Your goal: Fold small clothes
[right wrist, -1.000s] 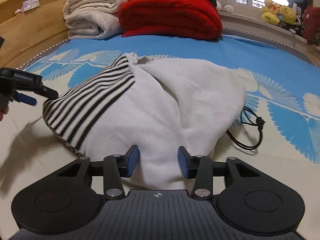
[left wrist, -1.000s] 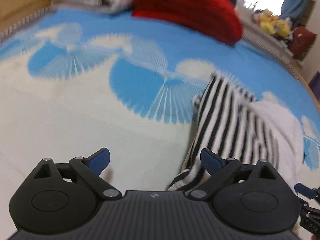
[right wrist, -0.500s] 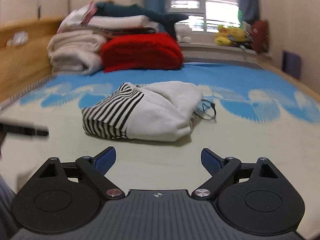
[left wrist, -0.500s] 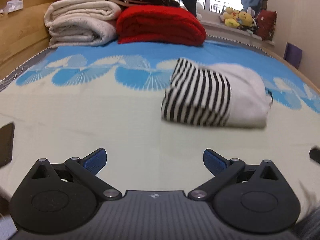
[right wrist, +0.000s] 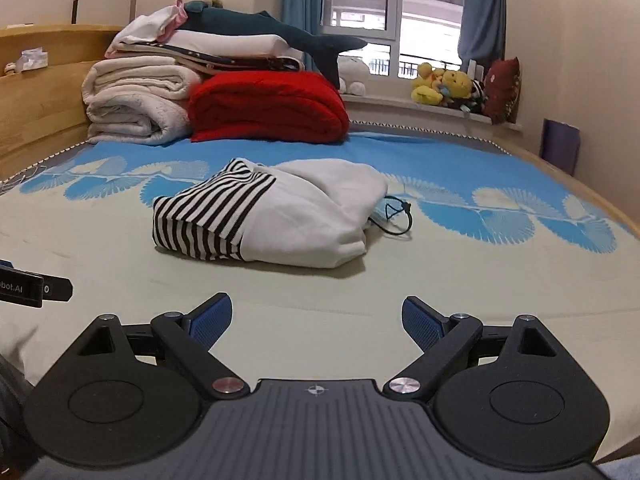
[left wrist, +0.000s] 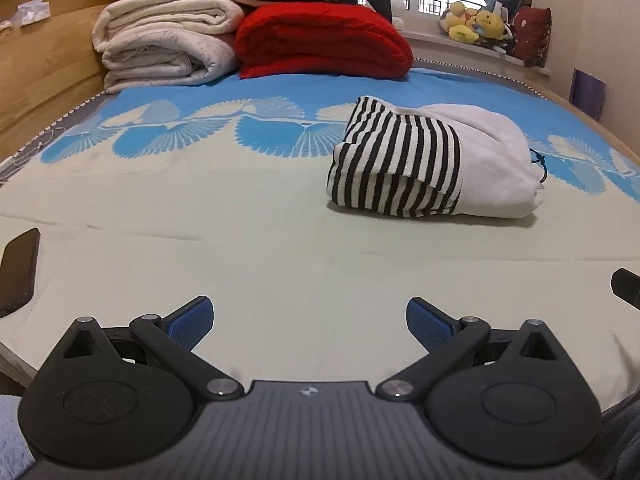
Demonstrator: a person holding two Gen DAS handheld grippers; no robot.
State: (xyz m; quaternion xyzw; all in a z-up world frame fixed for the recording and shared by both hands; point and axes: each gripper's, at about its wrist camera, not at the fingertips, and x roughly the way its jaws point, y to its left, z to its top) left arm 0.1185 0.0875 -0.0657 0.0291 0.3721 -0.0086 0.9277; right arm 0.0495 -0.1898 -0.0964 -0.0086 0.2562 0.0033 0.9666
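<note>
From my right wrist view I get the window, blue curtains and a dark cord [right wrist: 396, 216] trailing out from under the white end of the folded garment [right wrist: 272, 216]; the left wrist view shows only a short bit of that cord at the garment's [left wrist: 432, 164] far side. The left view alone shows a dark flat object [left wrist: 18, 272] at the bed's near left edge, cut off by the frame, and I cannot tell what it is. In the right view a black part lettered "bot.AI" [right wrist: 28, 290] pokes in from the left, mostly out of frame.

The garment lies folded on the bed sheet [left wrist: 200, 216], toward the middle, striped end to the left and white end to the right, well short of the red blanket [right wrist: 268, 106] and white blankets [right wrist: 136, 100] stacked at the headboard end.

My left gripper [left wrist: 310, 318] has its jaws spread wide with nothing between them; the garment sits well ahead and to the right. My right gripper [right wrist: 316, 318] is likewise spread and empty, the garment well ahead, slightly left.
</note>
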